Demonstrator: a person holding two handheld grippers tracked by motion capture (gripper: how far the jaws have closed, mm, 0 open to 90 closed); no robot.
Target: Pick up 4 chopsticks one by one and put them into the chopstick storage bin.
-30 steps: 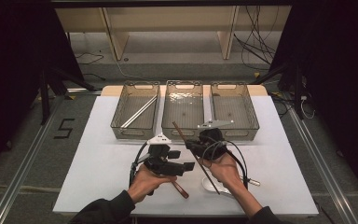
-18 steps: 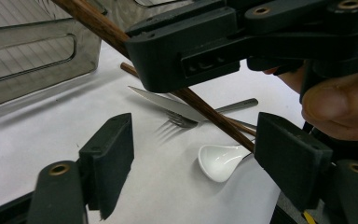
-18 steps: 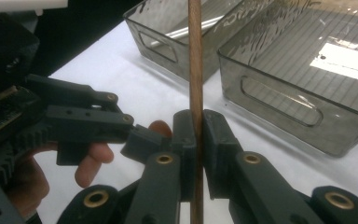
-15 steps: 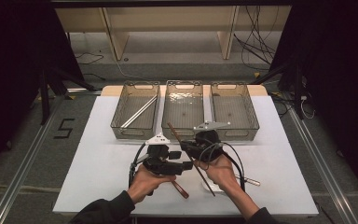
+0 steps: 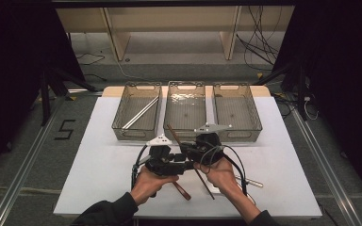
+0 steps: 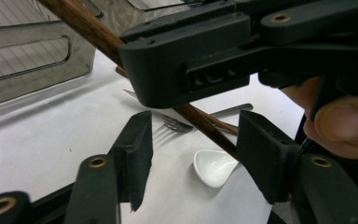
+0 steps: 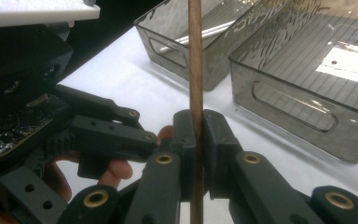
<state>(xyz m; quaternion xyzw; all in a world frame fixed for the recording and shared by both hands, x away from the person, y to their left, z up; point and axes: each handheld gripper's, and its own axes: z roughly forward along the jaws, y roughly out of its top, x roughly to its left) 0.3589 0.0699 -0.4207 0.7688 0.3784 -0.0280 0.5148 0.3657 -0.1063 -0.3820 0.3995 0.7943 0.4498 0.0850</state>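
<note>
Change since earlier frames: left gripper point(image 5: 181, 165) has been closing its jaws, which now stand partly apart around the lower part of the wooden chopstick point(image 5: 184, 153) without clearly pressing it; the chopstick's upper end has swung a little toward the bins.
Table point(image 5: 99, 155): white board carrying three smoky plastic bins along its far edge and loose cutlery near the person.
Left bin point(image 5: 122, 127): holds a pale pair of chopsticks point(image 5: 140, 113) laid diagonally.
Middle bin point(image 5: 185, 110): just beyond the held chopstick's upper tip.
Right bin point(image 5: 238, 110): nothing clearly visible inside.
Right gripper point(image 7: 196, 140): jaws clamped together on the wooden chopstick, which stands upright between the pads in the right gripper view.
Wooden chopstick: lifted off the table, slanting from the middle bin's near wall down to the person's hands.
Left gripper pads point(image 6: 135, 154): one on either side of the stick, gap still showing.
Loose items: white spoon point(image 6: 212, 167) and fork point(image 6: 170, 125) lying on the table beneath the grippers.
Step in hand (judged): hand-over or regrip of the chopstick between grippers.
Next move (judged): left jaws must finish closing squarely on the stick before the right lets go; a skewed pinch could let it twist out.
</note>
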